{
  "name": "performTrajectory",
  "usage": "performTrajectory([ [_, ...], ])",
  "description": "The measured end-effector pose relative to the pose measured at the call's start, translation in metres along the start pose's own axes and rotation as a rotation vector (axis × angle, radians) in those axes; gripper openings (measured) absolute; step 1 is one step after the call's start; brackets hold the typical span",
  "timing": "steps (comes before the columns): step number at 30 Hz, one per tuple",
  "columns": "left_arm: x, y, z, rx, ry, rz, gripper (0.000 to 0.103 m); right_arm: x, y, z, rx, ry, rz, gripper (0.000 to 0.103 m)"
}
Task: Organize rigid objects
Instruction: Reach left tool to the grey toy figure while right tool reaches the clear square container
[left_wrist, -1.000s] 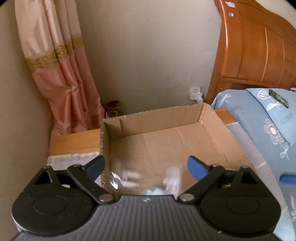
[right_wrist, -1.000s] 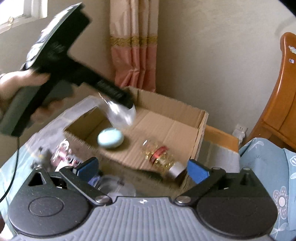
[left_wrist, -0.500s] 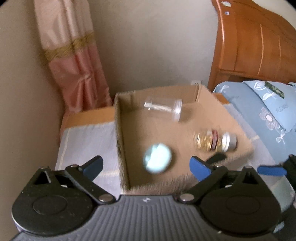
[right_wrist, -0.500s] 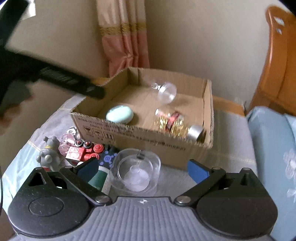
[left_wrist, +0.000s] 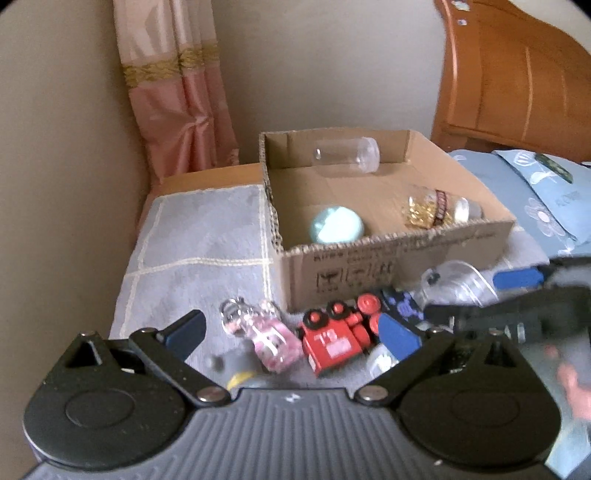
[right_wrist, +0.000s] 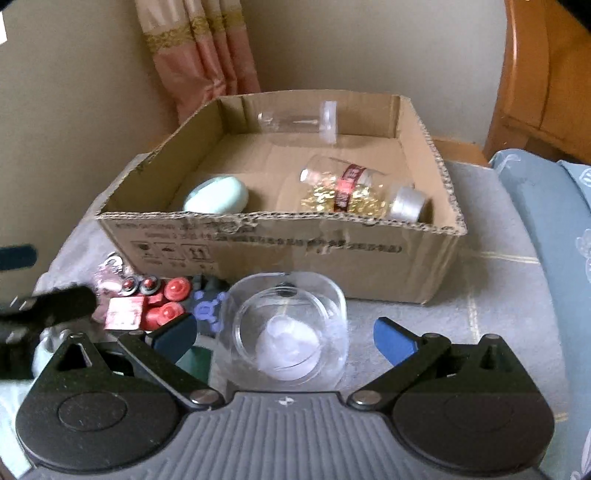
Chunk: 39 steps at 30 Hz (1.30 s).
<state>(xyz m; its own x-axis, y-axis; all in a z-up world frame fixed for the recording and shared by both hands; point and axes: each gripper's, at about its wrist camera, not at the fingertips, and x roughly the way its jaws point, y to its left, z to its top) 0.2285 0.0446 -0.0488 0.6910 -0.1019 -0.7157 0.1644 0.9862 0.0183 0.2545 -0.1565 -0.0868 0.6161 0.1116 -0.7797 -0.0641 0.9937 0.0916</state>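
Observation:
A cardboard box (left_wrist: 399, 258) (right_wrist: 280, 243) holds a clear plastic bottle (left_wrist: 347, 155) (right_wrist: 299, 120), a pale green oval case (left_wrist: 337, 229) (right_wrist: 216, 194) and a jar of gold pieces (left_wrist: 439, 208) (right_wrist: 354, 194). In front of the box lie a red toy train (left_wrist: 338, 338) (right_wrist: 147, 308), a pink keychain toy (left_wrist: 267, 338) and a clear glass cup (right_wrist: 284, 328). My left gripper (left_wrist: 291, 332) is open and empty above the toys. My right gripper (right_wrist: 284, 334) is open around the glass cup, not touching it.
The box stands on a grey checked cloth (left_wrist: 199, 243) over a wooden stand. A pink curtain (left_wrist: 181, 96) hangs behind on the left. A wooden headboard (left_wrist: 517, 77) and blue bedding (left_wrist: 546, 195) lie to the right. A dark blue patterned item (right_wrist: 207, 306) lies by the train.
The clear bottle left my left gripper and now lies at the back of the box. My left gripper pulled back over the toys. My right gripper moved down toward the glass cup.

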Motion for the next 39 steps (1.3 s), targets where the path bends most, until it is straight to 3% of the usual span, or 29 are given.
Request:
performTrajectory([
  [5,-0.007,0.012,-0.018,0.028,0.002,-0.05,0.099,-0.005,-0.022,-0.001,0.008,0.008,-0.031,0.103],
  [13,-0.009,0.033,-0.045,0.122,0.049,-0.062,0.099,-0.024,-0.051,-0.01,-0.034,0.007,-0.093,0.103],
  [21,0.003,0.052,-0.068,0.224,0.088,-0.158,0.099,-0.034,-0.053,-0.039,-0.218,0.016,0.02,0.103],
  [26,0.017,0.059,-0.073,0.248,0.107,-0.225,0.099,-0.023,-0.059,-0.054,-0.206,0.058,0.043,0.103],
  [31,0.025,0.068,-0.069,0.239,0.09,-0.285,0.1,-0.016,-0.056,-0.056,-0.214,0.027,0.038,0.103],
  [39,0.037,0.066,-0.06,0.357,0.073,-0.33,0.103,-0.007,-0.054,-0.051,-0.233,0.0,0.055,0.103],
])
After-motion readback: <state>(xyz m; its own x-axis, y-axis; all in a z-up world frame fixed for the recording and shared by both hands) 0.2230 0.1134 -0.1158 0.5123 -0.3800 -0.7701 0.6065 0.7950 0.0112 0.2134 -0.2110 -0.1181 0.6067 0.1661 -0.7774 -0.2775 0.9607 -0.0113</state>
